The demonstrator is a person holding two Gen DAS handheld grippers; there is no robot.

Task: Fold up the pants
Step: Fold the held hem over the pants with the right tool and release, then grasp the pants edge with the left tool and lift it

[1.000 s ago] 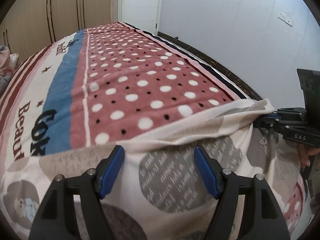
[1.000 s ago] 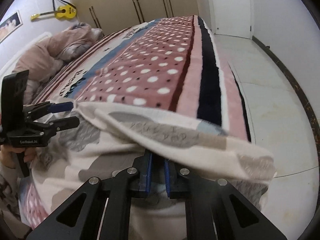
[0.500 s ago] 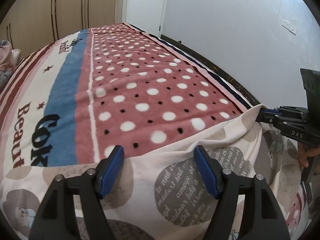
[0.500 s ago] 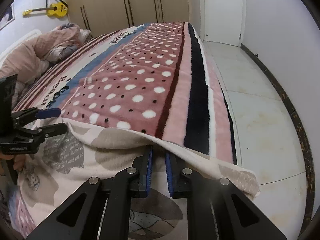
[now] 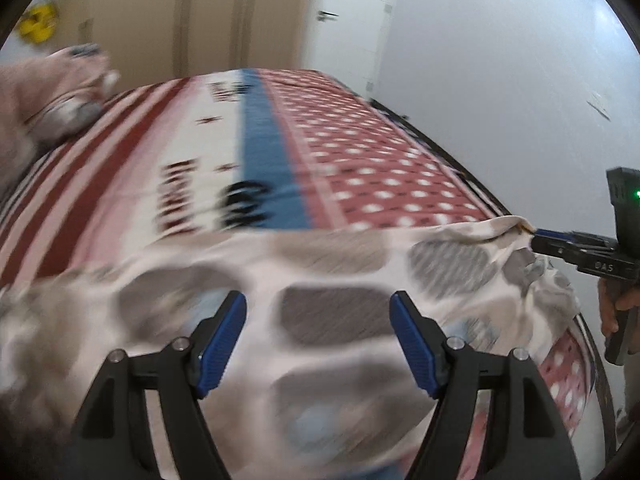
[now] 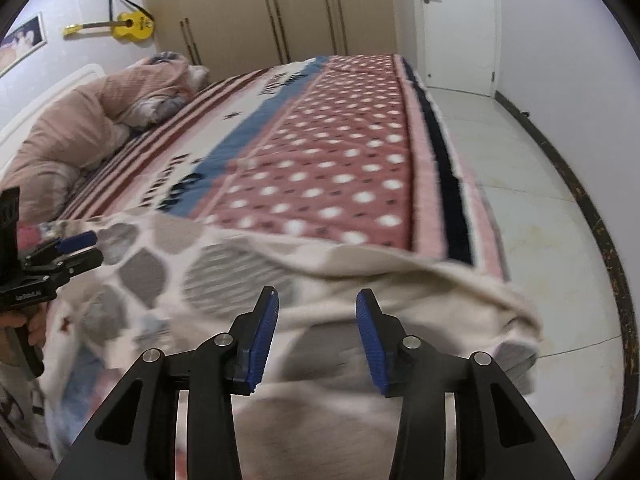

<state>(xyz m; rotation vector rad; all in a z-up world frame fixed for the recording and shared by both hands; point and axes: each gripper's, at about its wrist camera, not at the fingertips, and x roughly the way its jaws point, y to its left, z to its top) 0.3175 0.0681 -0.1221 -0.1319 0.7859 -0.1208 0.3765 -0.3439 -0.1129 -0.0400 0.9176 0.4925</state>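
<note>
Pants: cream fabric printed with grey and blue-grey patches, spread flat across the near end of the bed, over its blanket; the far fold edge runs straight across the bed's width.
Pants, right end: bunches in soft rolls at the bed's right edge, hanging a little past it toward the floor.
Pants, look: limp and thin, lying smooth in the middle with creases near the right edge; both views are smeared by motion, so the print is hard to read.
Bed: covered by a dotted red, blue and striped blanket, bare beyond the fold.
Left gripper: its 2 blue pads stand wide apart above the cloth, nothing between them; empty.
Right gripper: jaws opening, with the pads apart over the pants' right end and no fabric pinched.
Why so: both grips look released because the fold has been laid down; lifting clear lets the cloth settle without dragging.
Judgement: 1 fold appears done; the loose right end likely needs tidying before another fold.
</note>
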